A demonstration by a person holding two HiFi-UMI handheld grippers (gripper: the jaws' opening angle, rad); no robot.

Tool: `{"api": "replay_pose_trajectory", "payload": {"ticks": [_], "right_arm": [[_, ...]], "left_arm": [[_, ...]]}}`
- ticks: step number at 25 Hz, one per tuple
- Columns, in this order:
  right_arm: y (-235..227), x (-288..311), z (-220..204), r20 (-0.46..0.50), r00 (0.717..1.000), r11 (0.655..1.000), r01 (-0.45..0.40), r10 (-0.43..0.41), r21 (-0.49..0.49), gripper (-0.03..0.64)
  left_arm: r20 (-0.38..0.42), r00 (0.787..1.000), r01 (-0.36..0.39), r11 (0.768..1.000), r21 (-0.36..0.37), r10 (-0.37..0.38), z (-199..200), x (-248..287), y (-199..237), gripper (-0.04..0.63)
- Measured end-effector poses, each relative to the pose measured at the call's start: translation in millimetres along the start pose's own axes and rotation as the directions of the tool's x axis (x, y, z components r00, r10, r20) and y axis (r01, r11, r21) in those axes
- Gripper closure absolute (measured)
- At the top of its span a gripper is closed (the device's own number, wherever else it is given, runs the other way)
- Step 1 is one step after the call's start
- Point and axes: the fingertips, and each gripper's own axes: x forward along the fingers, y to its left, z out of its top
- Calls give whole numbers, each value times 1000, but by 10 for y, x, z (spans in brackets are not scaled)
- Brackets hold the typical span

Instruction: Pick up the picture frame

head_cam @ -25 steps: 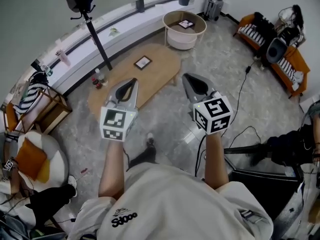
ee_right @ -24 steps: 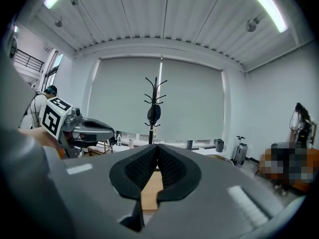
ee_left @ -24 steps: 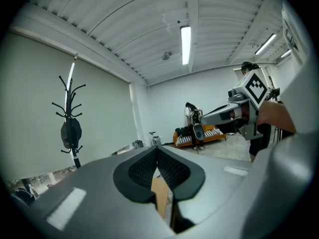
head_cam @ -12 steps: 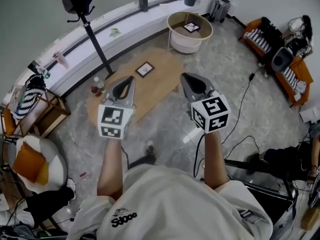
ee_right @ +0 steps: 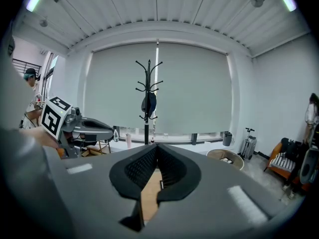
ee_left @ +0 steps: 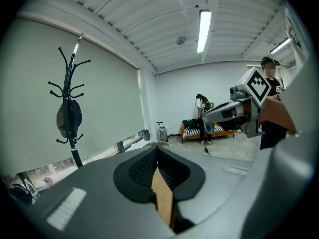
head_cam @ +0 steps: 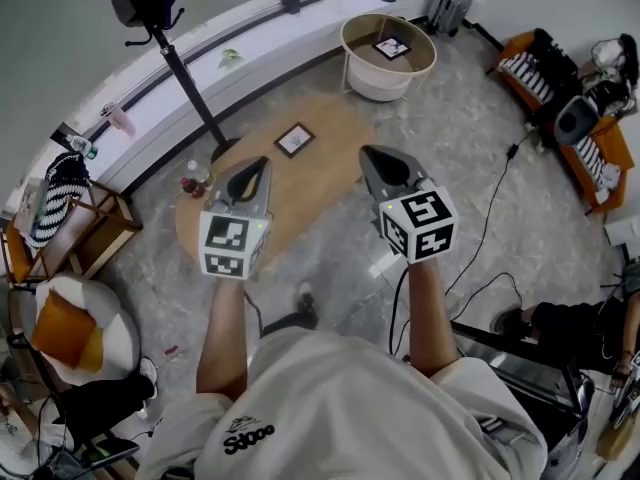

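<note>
A small dark picture frame (head_cam: 295,139) lies flat on the oval wooden coffee table (head_cam: 330,173), near its far end. My left gripper (head_cam: 253,164) hovers over the table's left part, shut and empty, short of the frame. My right gripper (head_cam: 372,155) hangs above the table's right edge, also shut with nothing in it. In the left gripper view the gripper (ee_left: 157,151) has its jaws together, with a sliver of tabletop below them. The right gripper view shows the other gripper (ee_right: 156,152) closed the same way. A second framed picture (head_cam: 391,47) rests on the round side table (head_cam: 352,42).
A coat stand (head_cam: 170,43) rises at the table's far left, with bottles (head_cam: 190,177) on the floor by its base. A long white ledge (head_cam: 240,43) curves along the window. An orange sofa (head_cam: 590,128) is at right, a wooden rack (head_cam: 75,223) at left. Cables (head_cam: 490,218) trail across the floor.
Both grippers have advanced over the coffee table, staying shut. The picture frame now lies closer to them in the head view.
</note>
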Motion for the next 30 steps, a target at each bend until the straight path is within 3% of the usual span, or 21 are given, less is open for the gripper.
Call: {"api": "replay_pose_trajectory", "payload": {"ticks": [16, 30], "right_arm": [[-468, 1257, 206, -30, 999, 1000, 24, -24, 9, 614], [-720, 1764, 93, -83, 996, 1000, 31, -31, -3, 614]], "left_arm": [[-25, 999, 28, 999, -20, -29, -174, 1078, 928, 586], [-76, 996, 38, 996, -82, -45, -540, 1603, 1272, 584]]}}
